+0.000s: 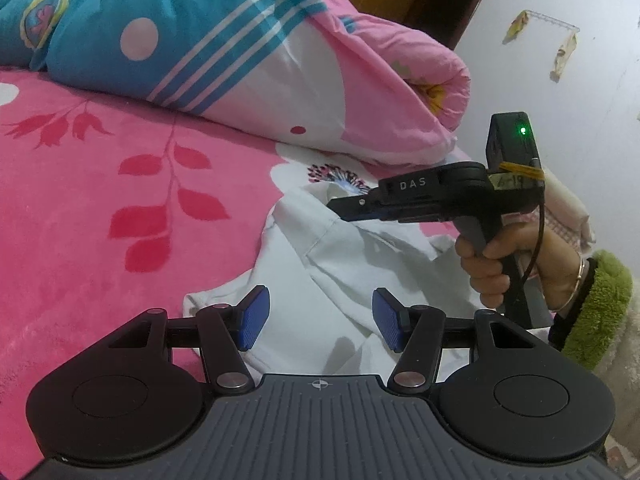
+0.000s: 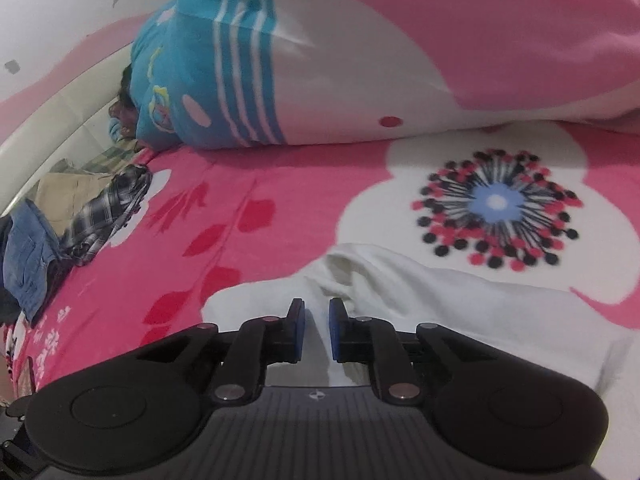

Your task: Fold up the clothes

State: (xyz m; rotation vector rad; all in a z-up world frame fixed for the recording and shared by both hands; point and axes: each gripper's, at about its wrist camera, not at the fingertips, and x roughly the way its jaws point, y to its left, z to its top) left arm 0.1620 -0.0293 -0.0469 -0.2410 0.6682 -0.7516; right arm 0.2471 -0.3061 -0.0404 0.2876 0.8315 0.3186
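Right gripper nearly closed, nothing gripped; left gripper half open, empty. White shirt judged light, limp; best pinched at near hem.

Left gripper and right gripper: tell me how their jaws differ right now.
The left gripper has its jaws spread wide apart; the right gripper has its jaws drawn close, leaving only a narrow gap. The left gripper hangs over the white garment's rumpled middle; the right gripper sits nearer its far edge. Both have blue pads, and neither has cloth between its jaws.
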